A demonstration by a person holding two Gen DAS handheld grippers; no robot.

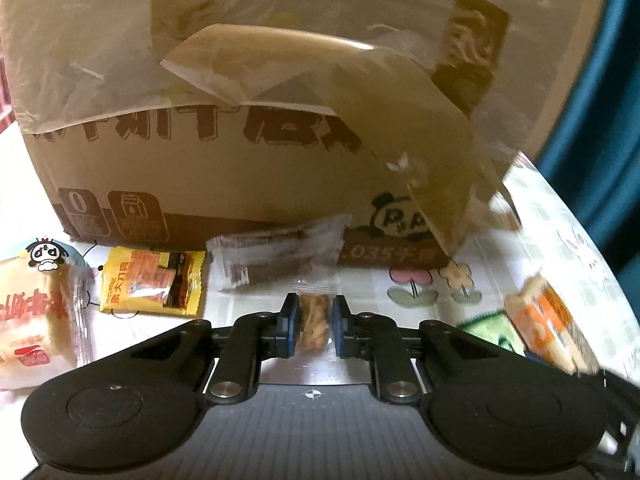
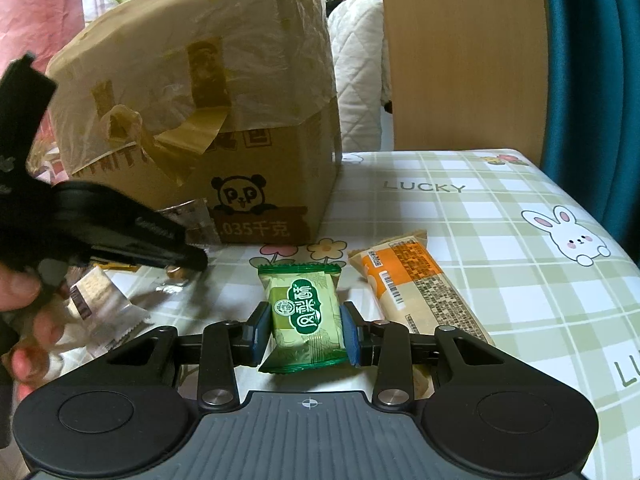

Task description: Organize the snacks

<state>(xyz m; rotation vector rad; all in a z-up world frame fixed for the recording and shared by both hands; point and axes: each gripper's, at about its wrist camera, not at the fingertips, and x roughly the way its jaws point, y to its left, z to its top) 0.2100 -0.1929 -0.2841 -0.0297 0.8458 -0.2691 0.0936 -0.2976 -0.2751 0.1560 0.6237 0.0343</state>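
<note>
Snacks lie on the checked tablecloth [image 2: 500, 216] before the taped cardboard box [image 1: 208, 184]. Left gripper [image 1: 313, 320]: jaws narrow, pads pressed on a small clear packet with a brown snack [image 1: 313, 326]. Right gripper [image 2: 305, 330]: jaws at moderate width, clamped on both sides of the green pastry packet [image 2: 306, 312]. Orange-labelled bar [image 2: 420, 292] lies just beside it, on the cloth.

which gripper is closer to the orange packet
Right. The right gripper, shut on the green packet, sits just beside the orange packet; the left gripper is further off, near the box.
</note>
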